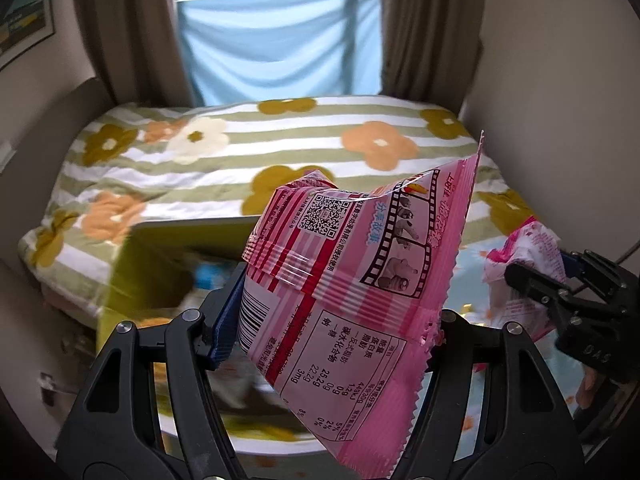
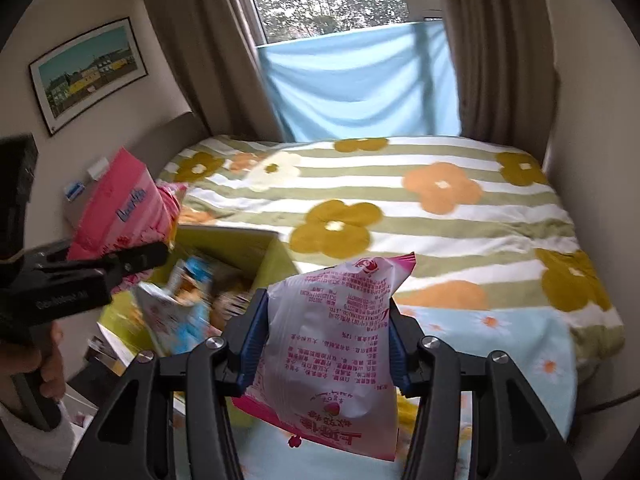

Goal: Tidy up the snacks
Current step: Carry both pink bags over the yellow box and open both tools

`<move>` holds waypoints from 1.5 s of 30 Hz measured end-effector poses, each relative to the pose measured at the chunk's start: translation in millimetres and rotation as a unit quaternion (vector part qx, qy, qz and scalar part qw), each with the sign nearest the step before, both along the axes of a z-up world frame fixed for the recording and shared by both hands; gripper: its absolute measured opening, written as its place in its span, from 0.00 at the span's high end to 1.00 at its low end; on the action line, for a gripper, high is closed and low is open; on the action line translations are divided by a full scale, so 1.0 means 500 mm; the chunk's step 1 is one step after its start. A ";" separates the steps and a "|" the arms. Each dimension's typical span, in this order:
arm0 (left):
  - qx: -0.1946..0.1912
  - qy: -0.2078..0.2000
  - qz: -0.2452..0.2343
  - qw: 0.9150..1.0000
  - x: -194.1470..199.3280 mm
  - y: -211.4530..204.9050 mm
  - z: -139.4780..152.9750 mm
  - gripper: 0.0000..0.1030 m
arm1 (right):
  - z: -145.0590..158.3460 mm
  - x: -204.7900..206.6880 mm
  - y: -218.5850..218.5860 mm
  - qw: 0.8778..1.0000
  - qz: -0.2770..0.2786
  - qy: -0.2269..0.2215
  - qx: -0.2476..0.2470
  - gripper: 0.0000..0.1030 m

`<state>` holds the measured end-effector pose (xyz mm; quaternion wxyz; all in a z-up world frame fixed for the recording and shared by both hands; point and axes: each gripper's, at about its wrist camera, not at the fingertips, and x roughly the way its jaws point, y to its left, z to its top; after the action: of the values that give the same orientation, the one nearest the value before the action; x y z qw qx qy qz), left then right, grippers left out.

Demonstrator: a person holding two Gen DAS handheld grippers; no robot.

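Observation:
My left gripper (image 1: 332, 316) is shut on a pink striped snack bag (image 1: 352, 280), held up above the bed. My right gripper (image 2: 326, 344) is shut on a white and pink snack bag (image 2: 332, 340), also held in the air. In the left wrist view the right gripper (image 1: 560, 292) and its bag (image 1: 528, 252) show at the right. In the right wrist view the left gripper (image 2: 132, 260) and its pink bag (image 2: 120, 208) show at the left, above a yellow-green box (image 2: 248, 248) that holds several snack packets (image 2: 176, 312). The box (image 1: 152, 264) sits left of my left gripper.
A bed with a striped flower blanket (image 2: 400, 208) fills the middle. A light blue flowered cloth (image 2: 500, 344) lies at its near edge. Brown curtains (image 2: 208, 60) and a blue sheet (image 2: 360, 84) hang at the window behind. A framed picture (image 2: 88, 72) hangs on the left wall.

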<state>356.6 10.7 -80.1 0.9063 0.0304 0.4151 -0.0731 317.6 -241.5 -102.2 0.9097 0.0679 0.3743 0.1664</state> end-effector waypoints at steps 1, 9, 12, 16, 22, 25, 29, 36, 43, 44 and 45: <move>0.001 0.001 0.003 1.000 0.005 0.026 0.001 0.38 | 0.002 0.008 0.027 1.000 0.003 0.001 0.008 0.53; 0.005 0.027 0.025 0.999 0.073 0.233 -0.045 0.38 | -0.014 0.067 0.210 1.000 0.012 0.014 0.015 0.53; -0.002 0.047 0.024 0.999 0.111 0.283 -0.085 0.38 | -0.028 0.083 0.248 1.000 0.007 0.021 0.015 0.53; -0.007 0.074 0.013 0.997 0.148 0.321 -0.130 0.38 | -0.048 0.099 0.289 0.999 -0.006 0.031 0.019 0.53; -0.018 0.063 -0.014 0.998 0.171 0.332 -0.151 0.00 | -0.061 0.102 0.321 0.999 -0.018 0.047 0.008 0.53; -0.014 0.081 -0.013 0.996 0.172 0.335 -0.175 0.00 | -0.062 0.103 0.321 0.999 -0.019 0.048 -0.001 0.53; -0.025 0.099 0.004 0.995 0.153 0.357 -0.196 0.00 | -0.075 0.111 0.319 0.998 -0.016 0.054 0.000 0.53; -0.013 0.111 0.006 0.994 0.109 0.365 -0.204 0.00 | -0.088 0.121 0.322 0.997 -0.026 0.065 0.011 0.51; -0.023 0.108 0.002 0.994 0.075 0.368 -0.187 0.00 | -0.074 0.117 0.323 0.997 -0.051 0.057 0.020 0.10; -0.022 0.107 0.002 0.994 0.069 0.368 -0.185 0.00 | -0.072 0.111 0.325 0.997 -0.048 0.056 0.017 0.10; -0.022 0.106 0.002 0.994 0.063 0.368 -0.184 0.00 | -0.072 0.103 0.327 0.997 -0.047 0.056 0.011 0.10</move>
<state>388.2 194.7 -172.3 0.8577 0.0020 0.5074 -0.0833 369.1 -78.2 -138.1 0.8935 0.1041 0.4190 0.1239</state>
